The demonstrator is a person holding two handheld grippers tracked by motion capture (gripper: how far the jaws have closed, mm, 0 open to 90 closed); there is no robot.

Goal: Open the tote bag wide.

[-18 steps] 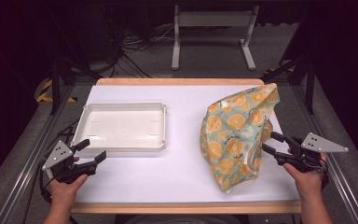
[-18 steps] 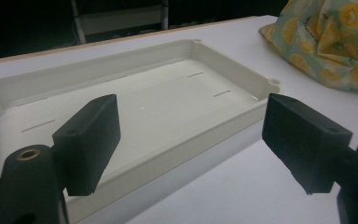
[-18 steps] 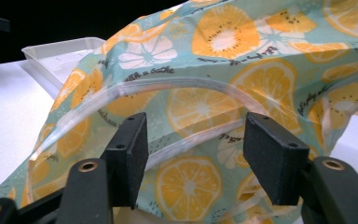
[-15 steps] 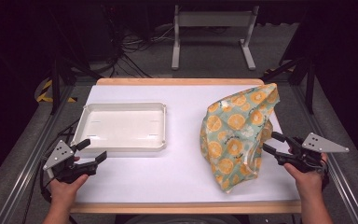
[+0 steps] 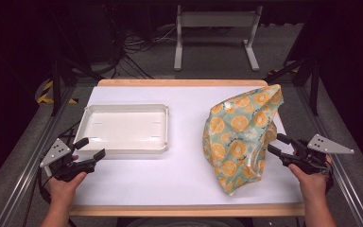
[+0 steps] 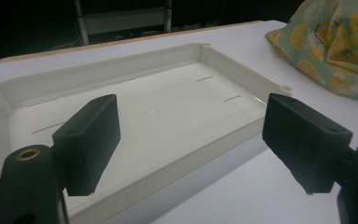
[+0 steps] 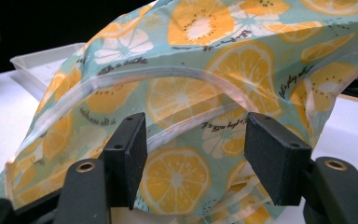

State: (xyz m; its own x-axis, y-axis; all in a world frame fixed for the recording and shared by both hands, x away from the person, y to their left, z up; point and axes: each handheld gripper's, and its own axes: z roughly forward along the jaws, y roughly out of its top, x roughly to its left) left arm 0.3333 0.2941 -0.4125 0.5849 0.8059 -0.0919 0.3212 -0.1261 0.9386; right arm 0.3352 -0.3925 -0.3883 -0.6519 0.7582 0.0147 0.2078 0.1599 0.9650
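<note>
On the bench [image 5: 179, 184], the right claw [image 5: 275, 144] stands released, jaws apart just beside a lemon-print bag [image 5: 238, 135]. The left claw [image 5: 90, 148], also released, hovers near a white tray's [image 5: 125, 147] near-left corner.

Teal citrus-print bag, white tray, white table

The bag [image 5: 240, 135] is pale teal with orange and yellow fruit slices, white slices and dark script lettering, its zip strip seemingly clear. The tray [image 5: 125, 128] is plain off-white. The table [image 5: 179, 170] top is white with a light wood edge. Both grippers, left gripper [image 5: 90, 148] and right gripper [image 5: 275, 144], are black with grey plates.
</note>
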